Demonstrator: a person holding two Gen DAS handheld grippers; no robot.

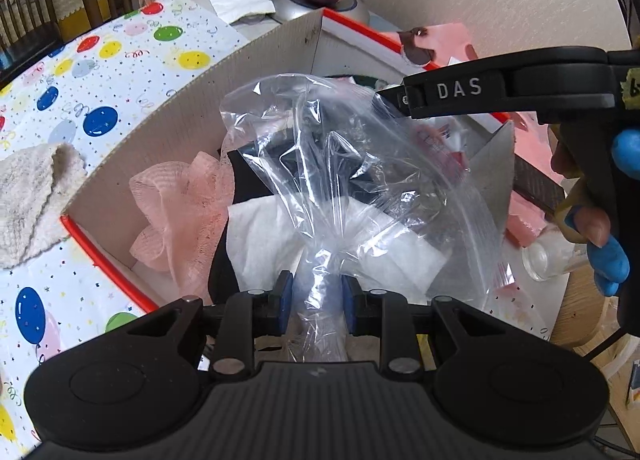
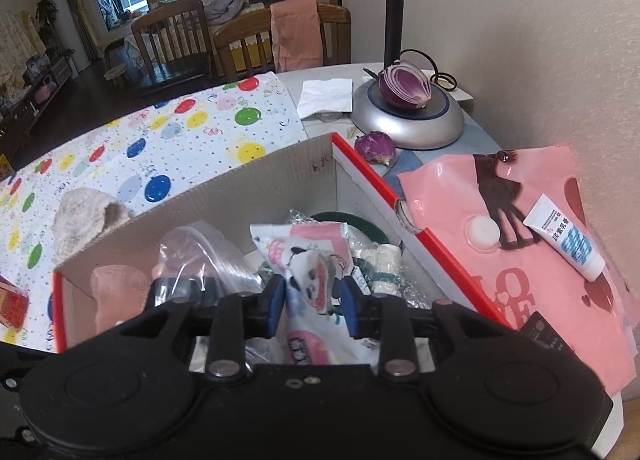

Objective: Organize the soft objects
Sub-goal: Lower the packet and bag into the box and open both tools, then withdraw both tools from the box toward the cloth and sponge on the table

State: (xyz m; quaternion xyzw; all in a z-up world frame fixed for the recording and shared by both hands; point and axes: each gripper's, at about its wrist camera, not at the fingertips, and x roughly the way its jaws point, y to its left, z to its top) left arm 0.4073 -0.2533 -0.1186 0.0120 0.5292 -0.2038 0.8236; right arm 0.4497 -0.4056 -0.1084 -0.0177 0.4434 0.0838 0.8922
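My left gripper (image 1: 314,302) is shut on a clear plastic bag (image 1: 332,163) and holds it above the open cardboard box (image 1: 168,127) with red edges. In the box lie a pink mesh sponge (image 1: 180,207) and a white cloth (image 1: 260,240). My right gripper (image 2: 310,306) is shut on a soft printed packet (image 2: 312,260) with pink and cartoon pictures, over the same box (image 2: 224,195). The right gripper also shows in the left wrist view (image 1: 500,87), at the bag's upper right. The bag also shows in the right wrist view (image 2: 200,256).
A beige knitted cloth (image 1: 32,199) lies on the balloon-print tablecloth (image 1: 100,71) left of the box. A pink bag (image 2: 520,252) with a white tube (image 2: 566,238) lies right of it. A lamp base with a halved red onion (image 2: 404,85) stands behind. The wall is at right.
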